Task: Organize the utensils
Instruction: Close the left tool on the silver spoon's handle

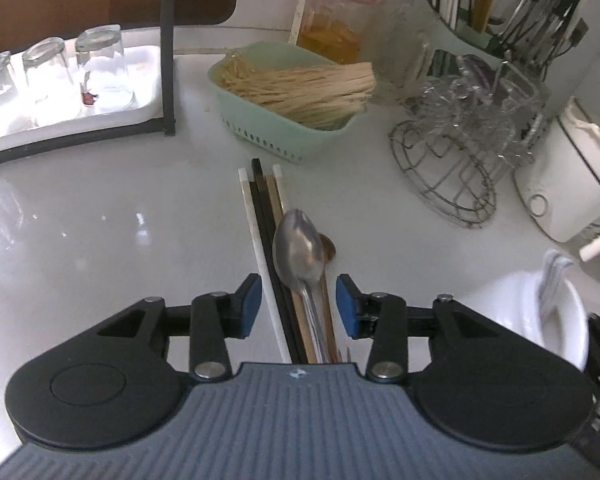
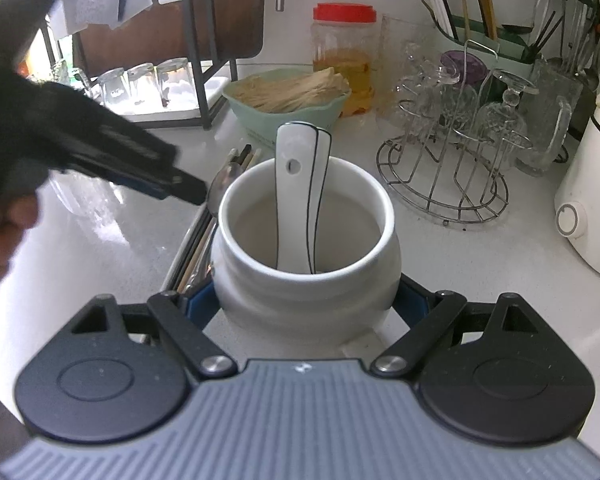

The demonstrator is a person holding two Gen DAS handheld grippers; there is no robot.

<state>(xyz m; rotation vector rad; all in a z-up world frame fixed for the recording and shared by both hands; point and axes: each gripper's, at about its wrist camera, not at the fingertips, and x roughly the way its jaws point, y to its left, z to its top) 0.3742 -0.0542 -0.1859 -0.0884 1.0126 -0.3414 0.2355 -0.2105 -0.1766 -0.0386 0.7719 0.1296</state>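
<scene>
Lying on the white desk (image 1: 100,232), the metal spoon (image 1: 300,252) rests bowl-up across a bundle of chopsticks (image 1: 266,216), one white, the others dark and tan, just left of the white jar (image 2: 304,280). Your left tongs (image 1: 296,302) tilt down over them, released, pads either side without touching. Your right tongs (image 2: 304,300) are clenched on the jar, which holds two ceramic spoons (image 2: 300,184).

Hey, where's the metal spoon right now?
In the left wrist view, the metal spoon lies on the chopsticks on the counter, between the left gripper's open jaws, left of the white jar.
</scene>
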